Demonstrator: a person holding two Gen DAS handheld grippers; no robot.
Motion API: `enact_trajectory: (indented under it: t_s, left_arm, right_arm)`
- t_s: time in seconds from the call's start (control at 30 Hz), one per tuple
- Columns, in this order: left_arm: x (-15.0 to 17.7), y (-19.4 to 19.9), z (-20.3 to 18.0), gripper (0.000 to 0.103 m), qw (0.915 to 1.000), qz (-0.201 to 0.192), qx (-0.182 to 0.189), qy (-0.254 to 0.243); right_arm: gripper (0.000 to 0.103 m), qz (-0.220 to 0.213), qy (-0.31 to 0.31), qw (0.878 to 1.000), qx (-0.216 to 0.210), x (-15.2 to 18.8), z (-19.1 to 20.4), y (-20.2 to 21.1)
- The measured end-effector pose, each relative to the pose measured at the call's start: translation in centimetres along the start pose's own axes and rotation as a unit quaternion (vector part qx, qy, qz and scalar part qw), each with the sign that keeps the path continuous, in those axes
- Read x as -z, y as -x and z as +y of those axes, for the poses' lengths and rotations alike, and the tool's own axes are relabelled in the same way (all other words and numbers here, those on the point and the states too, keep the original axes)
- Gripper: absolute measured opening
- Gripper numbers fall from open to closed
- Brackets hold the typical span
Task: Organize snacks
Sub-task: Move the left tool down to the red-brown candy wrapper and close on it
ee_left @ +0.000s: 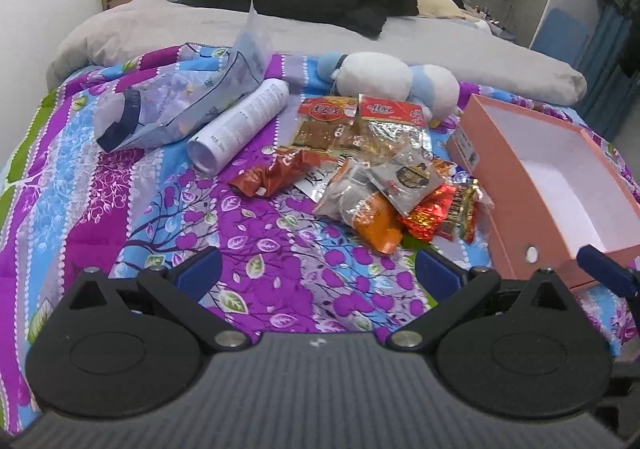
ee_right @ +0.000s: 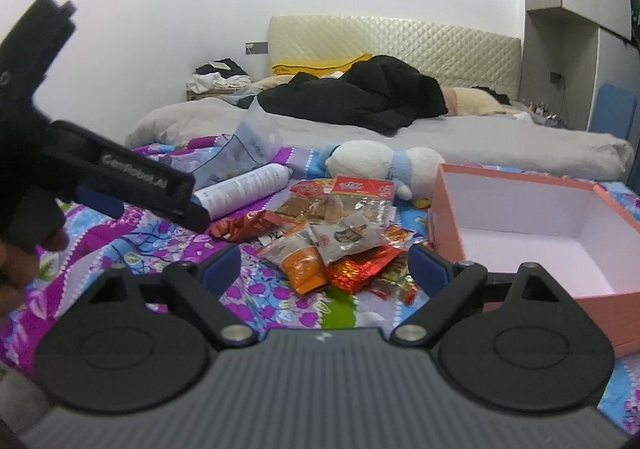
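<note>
Both grippers stand wide with nothing between the pads: your left gripper and right gripper hover short of the snack pile. It lies on the quilt just left of the one empty pink box. Pinch a single top packet by its edge. Roughly eight packets; overlaps hide any exact count.

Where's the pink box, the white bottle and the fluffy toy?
pink box [ee_right: 445, 209], right wrist view, on its left outer wall.
white bottle [ee_left: 240, 125], left wrist view, on the middle of its body.
fluffy toy [ee_left: 372, 75], left wrist view, on its white body.
</note>
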State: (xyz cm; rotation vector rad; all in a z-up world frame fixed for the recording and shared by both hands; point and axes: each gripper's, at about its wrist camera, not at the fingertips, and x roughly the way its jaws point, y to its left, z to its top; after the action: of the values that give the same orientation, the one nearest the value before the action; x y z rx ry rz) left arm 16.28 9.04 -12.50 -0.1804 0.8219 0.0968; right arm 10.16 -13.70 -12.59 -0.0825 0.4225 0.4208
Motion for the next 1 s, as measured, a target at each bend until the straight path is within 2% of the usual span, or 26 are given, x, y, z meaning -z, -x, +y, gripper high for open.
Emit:
enact_trajectory:
  t_s: [0.17,0.23,0.4,0.63,0.7,0.73,0.8,1.0]
  left_arm:
    - [-0.2,-2.3,1.9,0.103,0.9997,0.014,0.009,0.018]
    - [-0.3,-3.2,2.6,0.103,0.9996,0.016,0.011,0.019]
    - [-0.8,-5.4,4.4,0.103,0.9995,0.016,0.016,0.023]
    - [-2.2,-9.0,6.7,0.102,0.9992,0.01,0.029,0.027]
    - [-2.8,-10.1,7.2,0.102,0.9992,0.009,0.031,0.024]
    - [-3.1,-10.8,7.5,0.102,0.9992,0.008,0.034,0.021]
    - [-3.7,-12.2,7.8,0.102,0.9992,0.009,0.036,0.015]
    - [-5.7,-15.8,7.8,0.1,0.9981,0.013,0.052,-0.031]
  right_arm:
    - [0.092,0.001,0.004,1.0,-0.018,-0.2,0.8,-2.2]
    - [0.092,0.006,-0.001,0.999,-0.041,-0.2,1.0,-3.0]
    - [0.092,0.011,0.014,0.999,-0.043,-0.1,2.5,-5.3]
    - [0.091,0.004,0.03,0.999,-0.025,-0.4,3.8,-9.0]
    - [0.086,0.007,0.028,0.999,-0.018,-0.5,3.9,-10.4]
    - [0.078,0.013,0.025,1.0,-0.015,-0.6,4.0,-11.2]
    - [0.077,0.024,0.021,0.999,-0.007,-0.6,4.1,-12.9]
    - [0.077,0.051,0.031,0.998,0.033,-0.4,3.4,-16.9]
